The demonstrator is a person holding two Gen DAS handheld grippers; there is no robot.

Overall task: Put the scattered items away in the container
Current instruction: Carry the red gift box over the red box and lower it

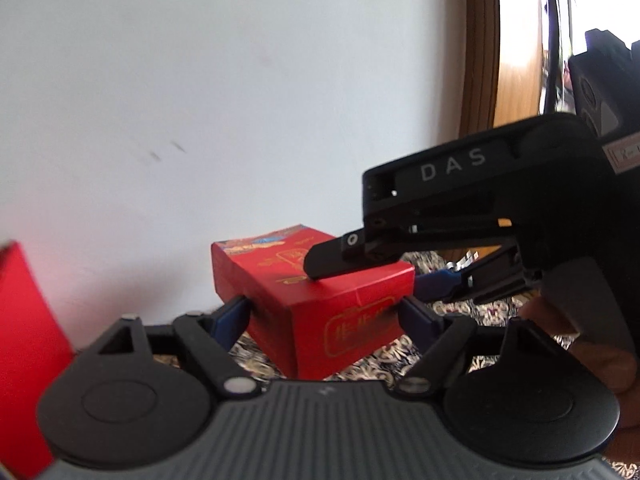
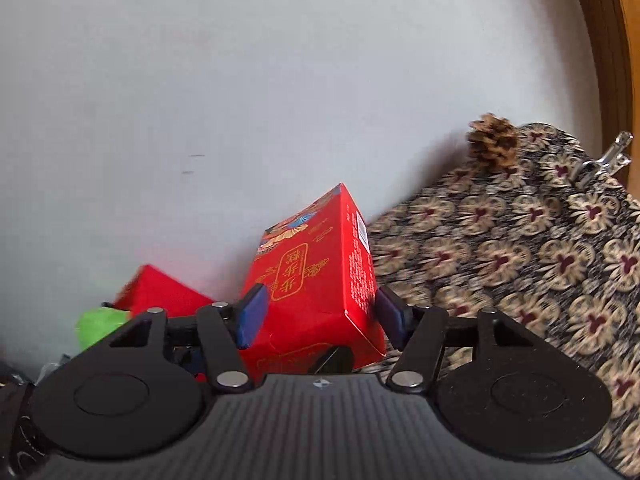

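White wall (image 2: 200, 80) fills most of what both your cameras see, with a wooden door frame (image 2: 612, 60) at the right edge and a flower-patterned cloth (image 2: 520, 248) covering the bench below.

Your left tongs (image 1: 324, 316) have the red box (image 1: 320, 300) between their blue pads (image 1: 230, 320), one pad at each side of it; contact looks likely, but you cannot tell for certain from this angle. The box lies tilted, one corner pointing toward the camera, gold lettering on its near face.

Your right tongs (image 2: 316, 316) straddle the same red box (image 2: 316, 280) from the other direction, blue pads (image 2: 252, 316) close against both sides; whether they press on it is not clear either. In the left wrist view, the right tongs (image 1: 384, 264) come in from the right, with one black finger lying over the top of the box and your hand (image 1: 592, 344) on the handle behind.

A second red container (image 2: 160, 292) sits to the left of the box against the wall, with something green (image 2: 98, 324) just in front of it. That same red container (image 1: 24, 344) shows at the left edge of the left view.

Farther back on the cloth, a pine cone (image 2: 492, 140) rests near the wall, and a metal clip (image 2: 604, 160) lies near the door frame, well apart from the box.
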